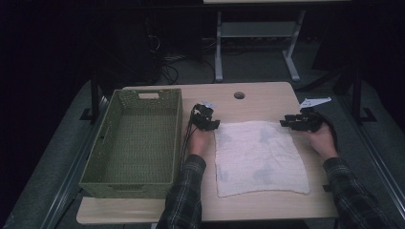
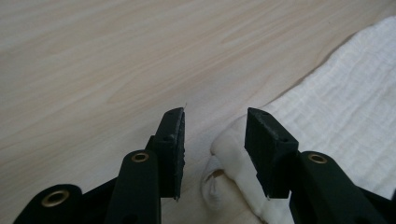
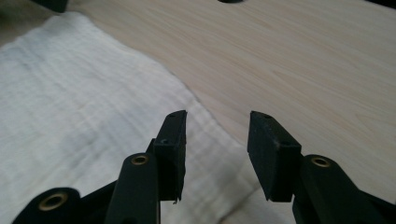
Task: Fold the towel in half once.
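White cloth (image 1: 260,157) lies flat on the desk (image 1: 267,98) right of centre, beside a green basket (image 1: 138,143) at the left edge. Left gripper (image 1: 213,125) and right gripper (image 1: 285,122), jaws part-open around the two far corners without pinching them, are placed to lift that edge, probably for folding.

— Colours? 
— White cloth (image 1: 260,157) with faint grey patches, olive-green woven basket (image 1: 135,143) at the table's left edge. 
— The rest? 
— Pale wood-grain table (image 1: 258,98), black grippers, dark plaid sleeves (image 1: 187,191).
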The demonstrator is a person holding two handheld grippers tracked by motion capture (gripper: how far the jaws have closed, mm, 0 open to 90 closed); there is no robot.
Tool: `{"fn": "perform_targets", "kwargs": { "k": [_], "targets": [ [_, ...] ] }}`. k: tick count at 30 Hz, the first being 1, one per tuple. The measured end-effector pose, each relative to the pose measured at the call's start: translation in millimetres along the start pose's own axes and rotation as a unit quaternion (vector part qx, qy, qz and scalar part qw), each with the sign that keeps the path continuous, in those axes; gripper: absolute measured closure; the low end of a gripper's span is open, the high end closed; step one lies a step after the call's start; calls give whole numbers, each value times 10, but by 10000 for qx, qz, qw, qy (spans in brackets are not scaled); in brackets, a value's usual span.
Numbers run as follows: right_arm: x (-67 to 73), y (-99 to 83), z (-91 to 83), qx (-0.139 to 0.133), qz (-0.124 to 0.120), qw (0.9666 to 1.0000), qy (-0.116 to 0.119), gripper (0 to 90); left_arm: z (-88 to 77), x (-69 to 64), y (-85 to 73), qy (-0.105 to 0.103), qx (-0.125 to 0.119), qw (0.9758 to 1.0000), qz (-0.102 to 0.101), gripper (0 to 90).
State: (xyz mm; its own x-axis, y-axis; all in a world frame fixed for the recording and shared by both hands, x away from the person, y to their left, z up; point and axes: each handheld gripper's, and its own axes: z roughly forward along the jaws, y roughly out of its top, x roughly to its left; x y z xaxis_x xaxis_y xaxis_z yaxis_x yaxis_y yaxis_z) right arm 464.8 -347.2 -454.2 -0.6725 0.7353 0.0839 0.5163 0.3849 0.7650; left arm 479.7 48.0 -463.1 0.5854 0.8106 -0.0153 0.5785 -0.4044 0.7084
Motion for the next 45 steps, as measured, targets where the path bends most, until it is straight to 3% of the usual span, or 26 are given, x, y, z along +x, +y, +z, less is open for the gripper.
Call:
{"fn": "perform_targets", "kwargs": {
  "k": [8,16,19,22,24,27,31,37,44,45],
  "targets": [
    [-225,-64,152,221,410,9985,-278,598,57,-9,-31,-35,115,9999,29,630],
    [-205,-92,150,285,406,9983,-295,648,62,-42,-35,-126,58,9999,53,748],
    [-190,-109,162,420,265,9981,-378,669,59,-44,-34,-134,93,9998,87,783],
    [-186,-136,150,383,311,9981,-370,728,58,-49,-34,-165,100,9997,118,814],
    [-195,-151,140,366,283,9985,-293,831,60,-53,-35,-180,91,9998,57,841],
    [-199,-148,139,388,397,9981,-249,858,65,-51,-39,-184,41,9998,-85,858],
    [-200,-115,133,456,371,9972,-457,868,64,-38,-38,-197,32,9995,-235,864],
    [-243,34,23,308,261,9975,-571,870,-11,-32,28,-206,-230,9990,-329,867],
    [-273,275,-162,10,116,9978,-646,871,-180,-27,195,-49,-515,9984,-210,868],
    [-272,304,-192,-61,120,9978,-647,870,-258,-16,262,-11,-666,9975,-213,868]
  ]
}}
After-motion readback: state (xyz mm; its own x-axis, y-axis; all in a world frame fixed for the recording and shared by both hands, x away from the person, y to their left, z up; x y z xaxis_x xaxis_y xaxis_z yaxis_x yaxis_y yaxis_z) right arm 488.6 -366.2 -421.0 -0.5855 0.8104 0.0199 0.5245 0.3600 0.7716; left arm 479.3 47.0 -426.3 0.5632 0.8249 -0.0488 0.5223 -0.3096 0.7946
